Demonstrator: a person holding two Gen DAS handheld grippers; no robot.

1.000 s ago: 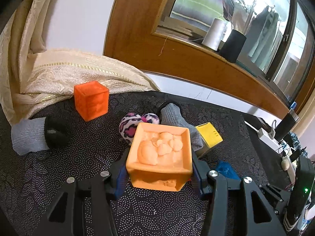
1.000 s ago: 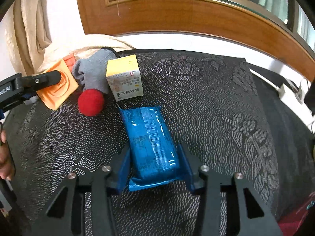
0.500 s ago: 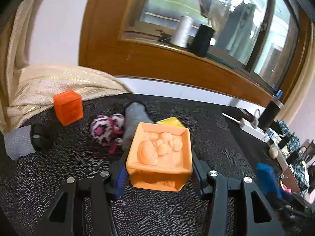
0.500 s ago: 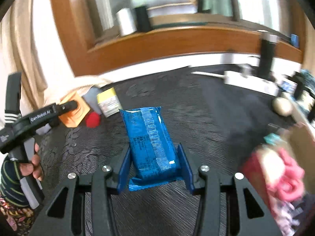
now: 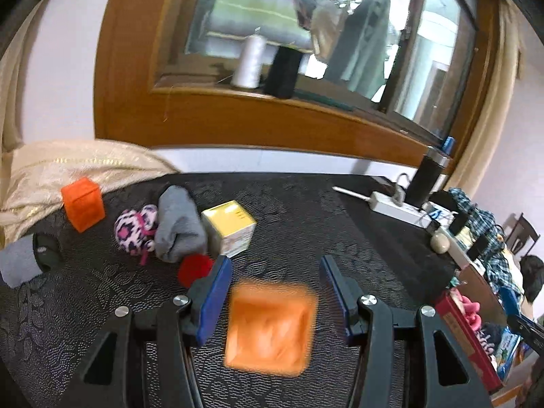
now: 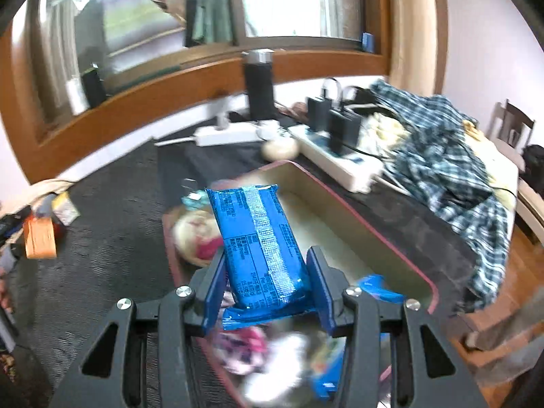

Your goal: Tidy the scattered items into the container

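Note:
My left gripper (image 5: 275, 263) is open, and a blurred orange moulded block (image 5: 270, 326) sits loose between and below its fingers, over the black patterned table (image 5: 306, 210). Beyond it lie a red ball (image 5: 194, 270), a yellow box (image 5: 228, 226), a grey sock (image 5: 178, 224), a pink spotted plush (image 5: 136, 229), an orange cube (image 5: 82, 208) and another grey sock (image 5: 23, 258). My right gripper (image 6: 266, 255) is shut on a blue packet (image 6: 258, 238), held above the red-rimmed container (image 6: 357, 210), which holds several items. The container (image 5: 455, 326) also shows at the right of the left wrist view.
White power strips (image 6: 333, 159) with plugs, a black bottle (image 6: 260, 85) and a round pale object (image 6: 280, 148) stand behind the container. Plaid cloth (image 6: 442, 156) lies to its right. A cream curtain (image 5: 68, 166) drapes onto the table's far left.
My left gripper has opened and let go of the orange moulded block, which is dropping. My right gripper has carried the blue packet from the table to over the container.

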